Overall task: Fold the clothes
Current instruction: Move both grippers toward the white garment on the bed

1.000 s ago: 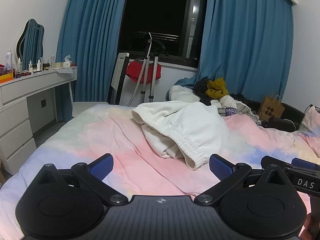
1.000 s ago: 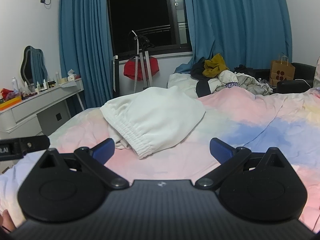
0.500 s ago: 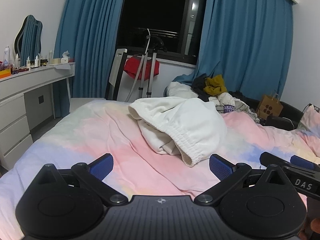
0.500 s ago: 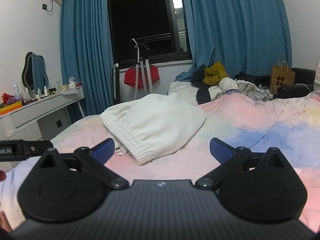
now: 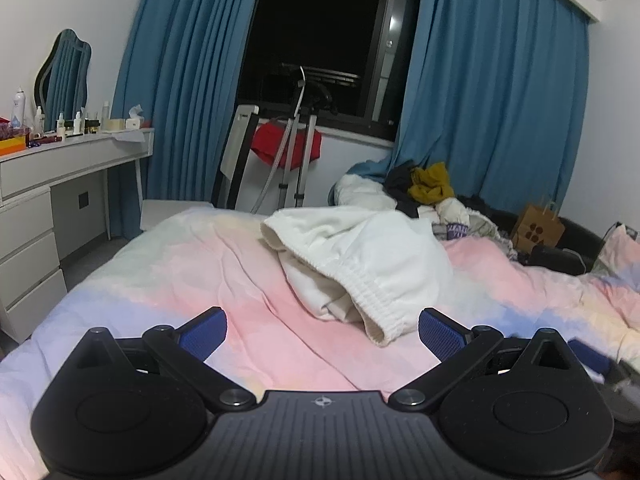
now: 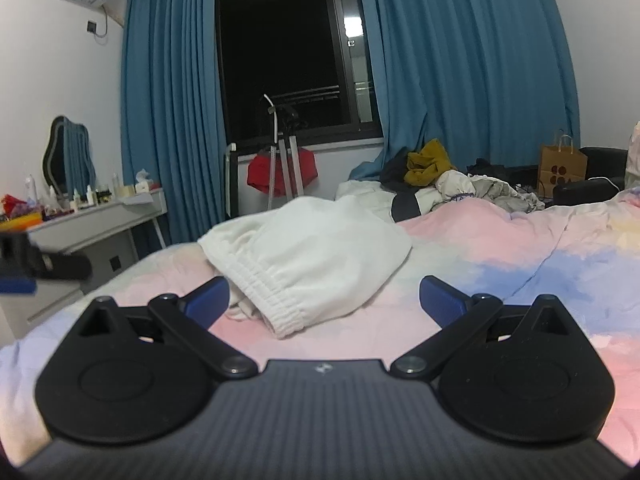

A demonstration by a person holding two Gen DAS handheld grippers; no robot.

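A crumpled white garment (image 5: 372, 256) with an elastic ribbed hem lies on the pastel pink and blue bedspread (image 5: 224, 264); it also shows in the right wrist view (image 6: 316, 248). My left gripper (image 5: 322, 330) is open and empty, low over the bed just short of the garment's hem. My right gripper (image 6: 324, 298) is open and empty, close in front of the same hem. The right gripper shows blurred at the left view's right edge (image 5: 592, 360), and the left gripper at the right view's left edge (image 6: 36, 266).
A pile of other clothes (image 5: 432, 192) lies at the bed's far end. A white dresser (image 5: 52, 184) with bottles and a mirror stands at left. A garment steamer stand with a red cloth (image 5: 288, 148) stands under the dark window. A paper bag (image 5: 538, 228) sits at right.
Both grippers have edged closer to the white garment and tilted slightly upward. Both stay open and empty. The garment has not moved.
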